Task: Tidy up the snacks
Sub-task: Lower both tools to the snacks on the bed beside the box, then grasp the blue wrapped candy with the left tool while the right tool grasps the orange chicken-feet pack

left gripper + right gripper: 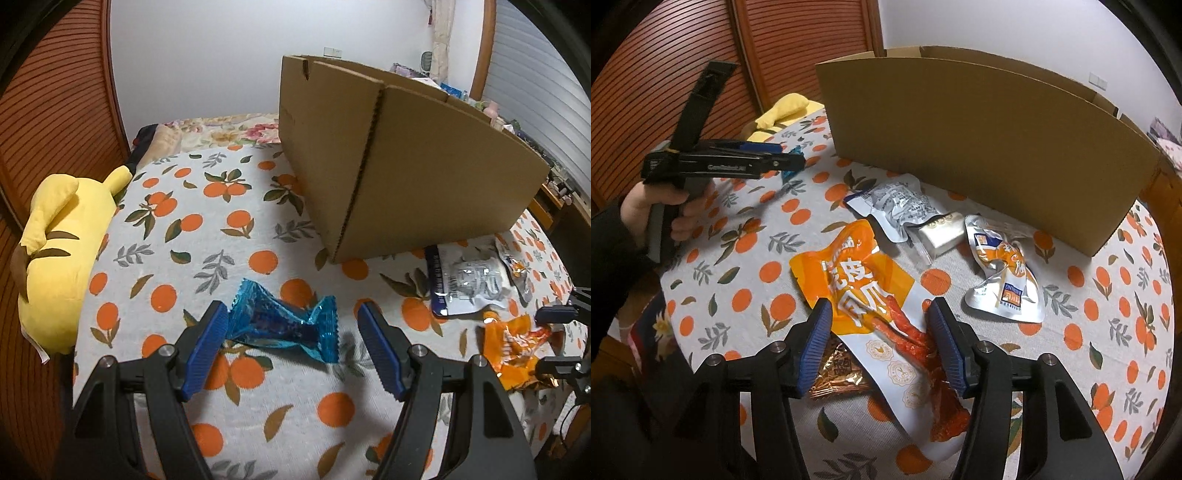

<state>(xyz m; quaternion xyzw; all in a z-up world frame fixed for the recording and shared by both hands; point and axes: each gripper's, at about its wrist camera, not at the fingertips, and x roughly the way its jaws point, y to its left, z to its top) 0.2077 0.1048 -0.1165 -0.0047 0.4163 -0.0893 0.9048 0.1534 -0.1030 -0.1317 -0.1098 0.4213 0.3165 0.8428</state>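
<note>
Both fisheye views are evenly and fairly brightly lit by soft indoor light, with only faint shadows. Straight lines bow strongly toward the dark, vignetted corners. Glare glints off the silver snack packet point(1004, 273) and blue wrapper point(284, 325).

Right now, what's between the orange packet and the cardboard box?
In the right wrist view, three smaller packs lie between the orange packet and the cardboard box: a grey-blue pouch, a small white pack, and a silver-orange pouch.

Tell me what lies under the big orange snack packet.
A small copper-brown foil packet pokes out from under the orange snack packet near its left edge. How far underneath it reaches is covered.
</note>
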